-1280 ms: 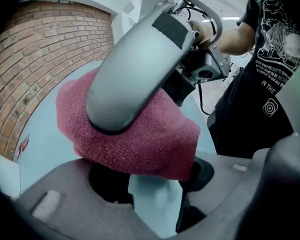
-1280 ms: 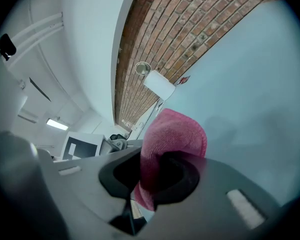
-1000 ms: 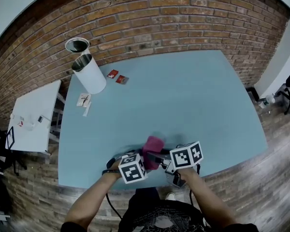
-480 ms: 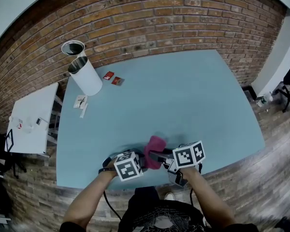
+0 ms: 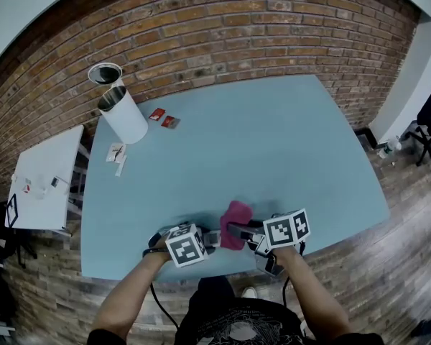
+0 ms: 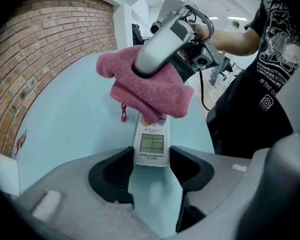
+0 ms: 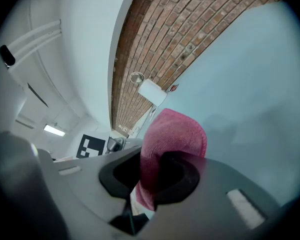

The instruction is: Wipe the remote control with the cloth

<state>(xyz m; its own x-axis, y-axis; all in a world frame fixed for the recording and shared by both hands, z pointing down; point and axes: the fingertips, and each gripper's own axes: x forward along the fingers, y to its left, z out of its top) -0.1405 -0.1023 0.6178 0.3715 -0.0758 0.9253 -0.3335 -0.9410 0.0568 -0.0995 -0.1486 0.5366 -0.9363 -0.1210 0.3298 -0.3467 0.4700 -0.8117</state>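
A white remote control [image 6: 151,143] with a small screen lies lengthwise between the jaws of my left gripper [image 6: 151,160], which is shut on its near end. A pink cloth [image 6: 145,86] drapes over the remote's far end. My right gripper [image 7: 152,176] is shut on that pink cloth [image 7: 170,139] and presses it onto the remote from the other side. In the head view both grippers meet at the near edge of the blue table [image 5: 273,142]: left gripper [image 5: 208,239], right gripper [image 5: 237,232], with the cloth [image 5: 235,223] between them. The remote is hidden there.
A white cylinder [image 5: 122,113] and a round metal can [image 5: 105,73] stand at the table's far left corner. Two small red packets [image 5: 163,118] and some paper scraps [image 5: 118,154] lie near them. A white side table [image 5: 43,182] stands left. Brick wall behind.
The right gripper with the cloth has slid a little to the right along the remote. The left gripper has kept its place. The head camera has shifted slightly.
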